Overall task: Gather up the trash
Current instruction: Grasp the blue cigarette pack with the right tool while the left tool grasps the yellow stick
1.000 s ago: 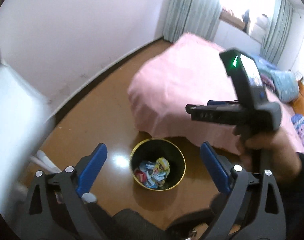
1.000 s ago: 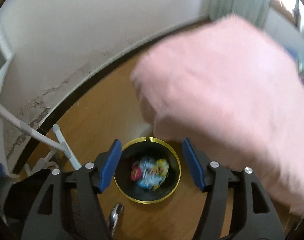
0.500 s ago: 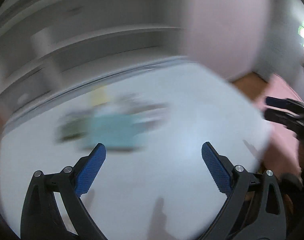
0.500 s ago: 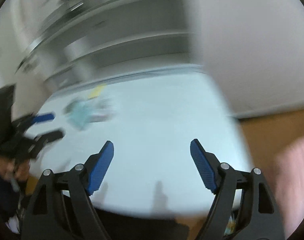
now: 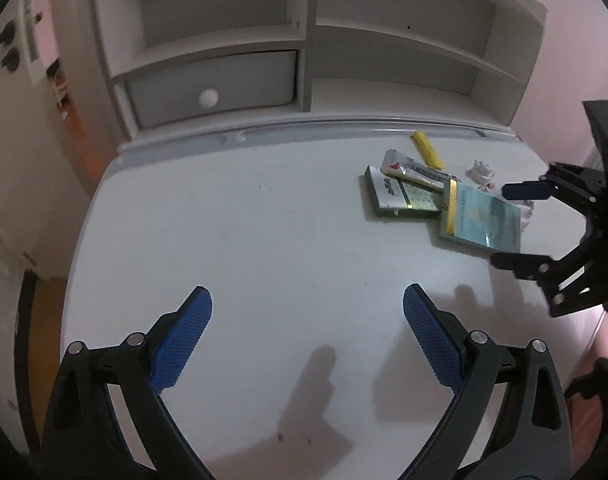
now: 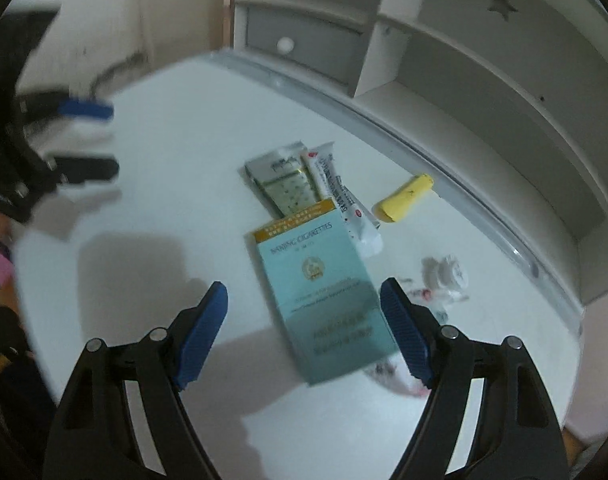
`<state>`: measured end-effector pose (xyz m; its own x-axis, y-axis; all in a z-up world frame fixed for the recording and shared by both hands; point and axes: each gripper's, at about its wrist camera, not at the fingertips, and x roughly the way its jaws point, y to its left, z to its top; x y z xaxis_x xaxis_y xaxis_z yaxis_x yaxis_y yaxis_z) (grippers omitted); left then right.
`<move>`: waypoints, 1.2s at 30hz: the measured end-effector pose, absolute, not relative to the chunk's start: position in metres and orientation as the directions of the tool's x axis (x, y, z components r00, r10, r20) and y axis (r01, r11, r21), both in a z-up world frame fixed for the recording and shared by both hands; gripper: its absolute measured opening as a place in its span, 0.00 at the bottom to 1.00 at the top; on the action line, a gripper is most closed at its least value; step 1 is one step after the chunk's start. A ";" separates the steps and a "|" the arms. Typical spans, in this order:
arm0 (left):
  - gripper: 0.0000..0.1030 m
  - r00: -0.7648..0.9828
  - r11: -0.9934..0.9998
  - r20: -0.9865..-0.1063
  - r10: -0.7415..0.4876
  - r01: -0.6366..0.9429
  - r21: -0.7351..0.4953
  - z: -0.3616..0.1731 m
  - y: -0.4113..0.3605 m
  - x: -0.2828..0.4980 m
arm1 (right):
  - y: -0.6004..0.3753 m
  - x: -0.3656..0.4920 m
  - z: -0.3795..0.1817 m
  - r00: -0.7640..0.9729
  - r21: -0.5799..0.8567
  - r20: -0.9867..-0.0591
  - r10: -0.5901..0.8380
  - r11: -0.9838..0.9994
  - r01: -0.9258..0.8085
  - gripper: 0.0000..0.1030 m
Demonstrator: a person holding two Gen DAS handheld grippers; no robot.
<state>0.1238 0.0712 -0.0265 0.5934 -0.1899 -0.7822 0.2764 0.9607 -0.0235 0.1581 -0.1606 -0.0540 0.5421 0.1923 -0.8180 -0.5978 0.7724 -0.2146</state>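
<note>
Trash lies on a white desk (image 5: 244,240): a teal cigarette box (image 6: 319,292), a green packet (image 6: 284,184), a white tube (image 6: 339,196), a yellow wrapper (image 6: 403,198) and crumpled white paper (image 6: 447,276). My right gripper (image 6: 304,328) is open, its jaws either side of the near end of the cigarette box, just above it. In the left wrist view the right gripper (image 5: 511,224) shows over the cigarette box (image 5: 479,220). My left gripper (image 5: 307,336) is open and empty above the bare near part of the desk. It shows blurred at the left of the right wrist view (image 6: 88,140).
A white hutch with shelves and a grey drawer (image 5: 212,84) with a round knob stands along the desk's back edge. A raised rail (image 6: 423,160) runs along that edge. Wood floor (image 5: 44,312) shows past the desk's left edge.
Both grippers swung away from the black bin on the floor by the pink bed and now face the desk. The right gripper has come over the cigarette box.
</note>
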 end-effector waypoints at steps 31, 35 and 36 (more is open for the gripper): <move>0.72 0.237 0.941 -0.958 -0.164 0.329 -0.080 -0.053 -0.129 0.318 | -0.394 0.043 -0.020 0.651 0.072 -0.740 0.172 0.981 -0.178 0.58; 0.33 0.256 0.946 -0.957 -0.135 0.321 -0.047 -0.051 -0.132 0.315 | -0.414 0.023 -0.024 0.660 0.091 -0.734 0.160 0.986 -0.137 0.58; 0.20 0.255 0.943 -0.957 -0.136 0.330 -0.046 -0.050 -0.134 0.313 | -0.419 0.018 -0.025 0.663 0.097 -0.733 0.154 0.988 -0.123 0.58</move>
<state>0.3129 -0.1338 -0.0502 0.2553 -0.1356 -0.9573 0.3298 0.9429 -0.0456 0.0178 -0.4191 -0.0250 0.6627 0.1542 -0.7329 -0.1226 0.9877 0.0969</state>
